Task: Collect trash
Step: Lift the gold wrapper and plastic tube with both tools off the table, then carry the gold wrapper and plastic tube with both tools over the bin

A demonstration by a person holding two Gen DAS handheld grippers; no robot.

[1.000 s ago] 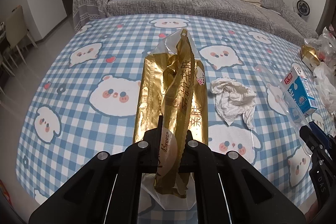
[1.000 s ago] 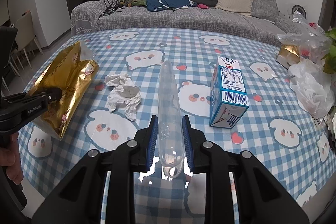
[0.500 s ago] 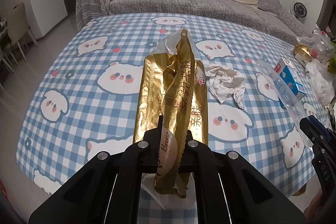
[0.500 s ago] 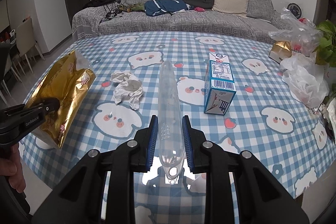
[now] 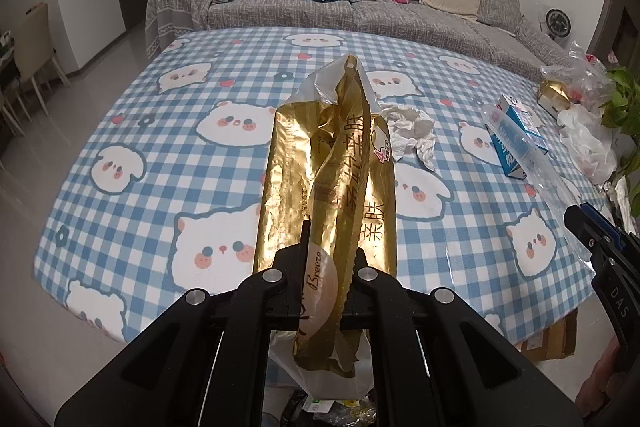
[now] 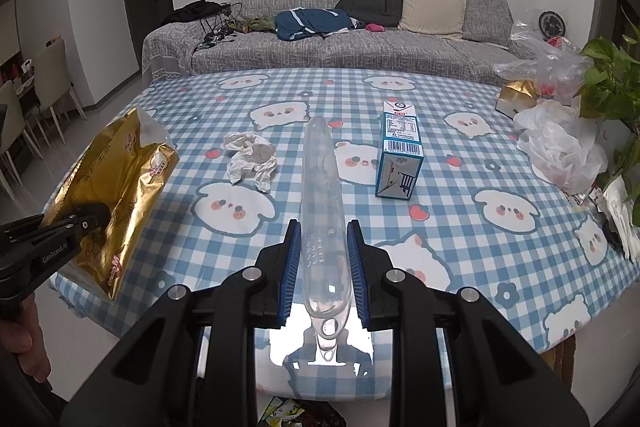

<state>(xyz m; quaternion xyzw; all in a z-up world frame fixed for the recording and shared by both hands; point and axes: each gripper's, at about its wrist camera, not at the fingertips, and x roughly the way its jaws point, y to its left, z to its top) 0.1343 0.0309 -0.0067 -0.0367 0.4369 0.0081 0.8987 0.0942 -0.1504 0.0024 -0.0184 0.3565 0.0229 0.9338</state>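
My left gripper (image 5: 326, 259) is shut on a crumpled gold foil wrapper (image 5: 332, 163), held above the near edge of the table; the same gold wrapper (image 6: 116, 187) shows at the left of the right wrist view. My right gripper (image 6: 323, 255) is shut on a flattened clear plastic bottle (image 6: 322, 187) that points away over the table. A crumpled white tissue (image 6: 250, 157) lies on the checked tablecloth (image 6: 440, 227). A blue and white milk carton (image 6: 400, 151) stands upright to the right of the bottle.
Clear and white plastic bags (image 6: 560, 147), a gold box (image 6: 516, 97) and a green plant (image 6: 612, 83) crowd the table's right edge. A grey sofa (image 6: 360, 43) with a backpack and clothes stands behind. Wrappers (image 6: 296, 413) lie below the near edge.
Both grippers have drawn back toward the near edge of the table with their loads; more of the table and the room behind now shows. Neither grip has changed.
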